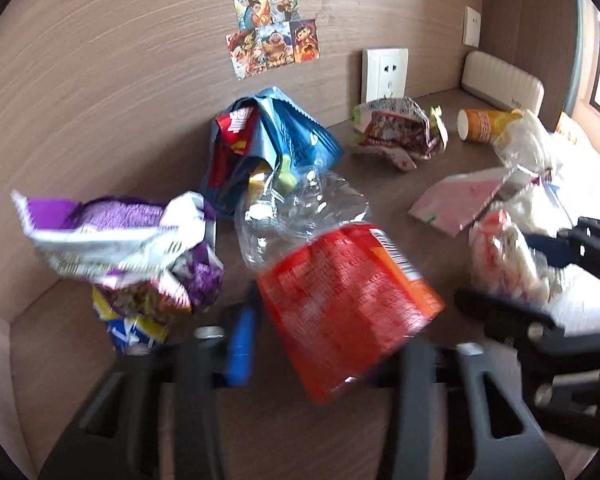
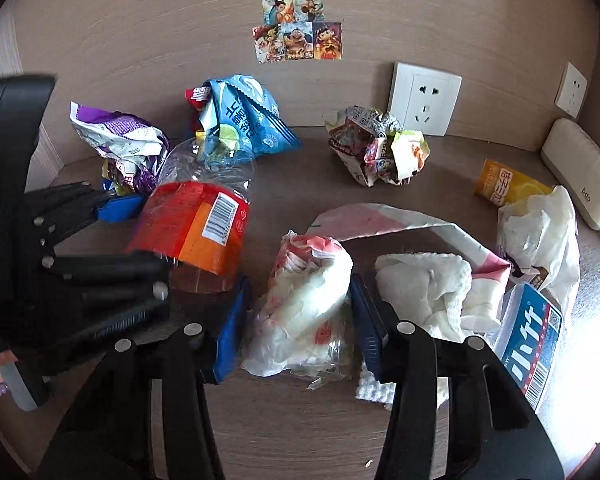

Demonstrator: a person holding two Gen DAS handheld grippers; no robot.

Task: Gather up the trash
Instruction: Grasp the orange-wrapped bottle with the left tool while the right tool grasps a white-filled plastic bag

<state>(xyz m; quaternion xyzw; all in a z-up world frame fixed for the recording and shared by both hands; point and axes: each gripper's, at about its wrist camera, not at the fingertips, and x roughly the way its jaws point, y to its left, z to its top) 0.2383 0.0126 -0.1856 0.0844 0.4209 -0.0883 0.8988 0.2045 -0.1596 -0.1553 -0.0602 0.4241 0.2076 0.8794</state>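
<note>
- Trash lies scattered over the brown wood-grain bench (image 2: 300, 168); the two pieces in hand are a crushed clear plastic bottle with a red-orange label (image 1: 340, 280) at the left and a crumpled clear-and-white plastic wrapper with red print (image 2: 304, 304) near the middle.
- Left gripper (image 1: 324, 344): its fingers stand on either side of the bottle's labelled end, the blue pad (image 1: 240, 344) close against the left side. The far pad is hidden behind the label, so I cannot tell whether the grip is firm.
- Right gripper (image 2: 300, 320): its blue-padded fingers (image 2: 228, 332) bracket the wrapper and appear to press its sides, gripping it.
- To do this step well, I judge both grips should be confirmed before any lift: the bottle is crushed and springy, so the label may slip or twist out.
- The wrapper is soft and loose; its hanging lower flaps could snag the white crumpled tissue (image 2: 424, 288) just beside it.
- The two grippers sit close together, so raising them apart from each other would avoid a knock.
- Left on the bench are a purple-and-white crumpled snack bag (image 2: 120, 140), a blue foil bag (image 2: 244, 120), a crumpled printed paper ball (image 2: 376, 152) and a yellow packet (image 2: 508, 188).
</note>
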